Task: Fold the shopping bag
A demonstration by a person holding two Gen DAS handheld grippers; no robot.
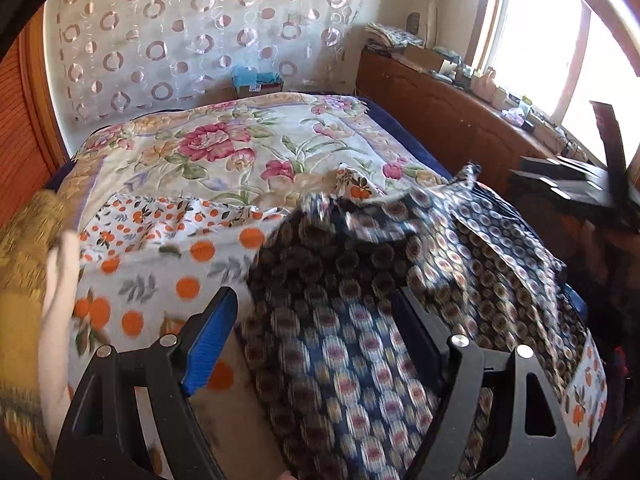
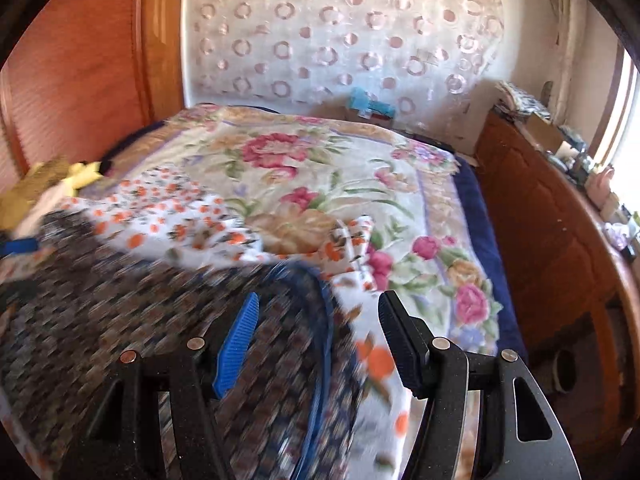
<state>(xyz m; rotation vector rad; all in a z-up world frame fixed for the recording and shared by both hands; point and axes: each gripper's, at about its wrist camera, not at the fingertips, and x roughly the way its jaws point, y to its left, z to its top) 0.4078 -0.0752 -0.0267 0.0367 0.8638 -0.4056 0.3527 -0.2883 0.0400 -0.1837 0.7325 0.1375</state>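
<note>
Across the floral bedspread lay the patterned shopping bag, seemingly mid-fold — blurred. Left gripper and right gripper hovered spread, gripping nothing; next, pinch an edge.

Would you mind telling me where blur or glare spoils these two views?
Left wrist view: the window is blown out white, the dark patterned fabric bag slightly smeared. Right wrist view: that bag is heavily motion-blurred; the flowered bedspread stays fairly sharp.

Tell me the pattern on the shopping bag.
Dark navy shopping bag with rows of small oval medallions; clearest in the left wrist view.
</note>
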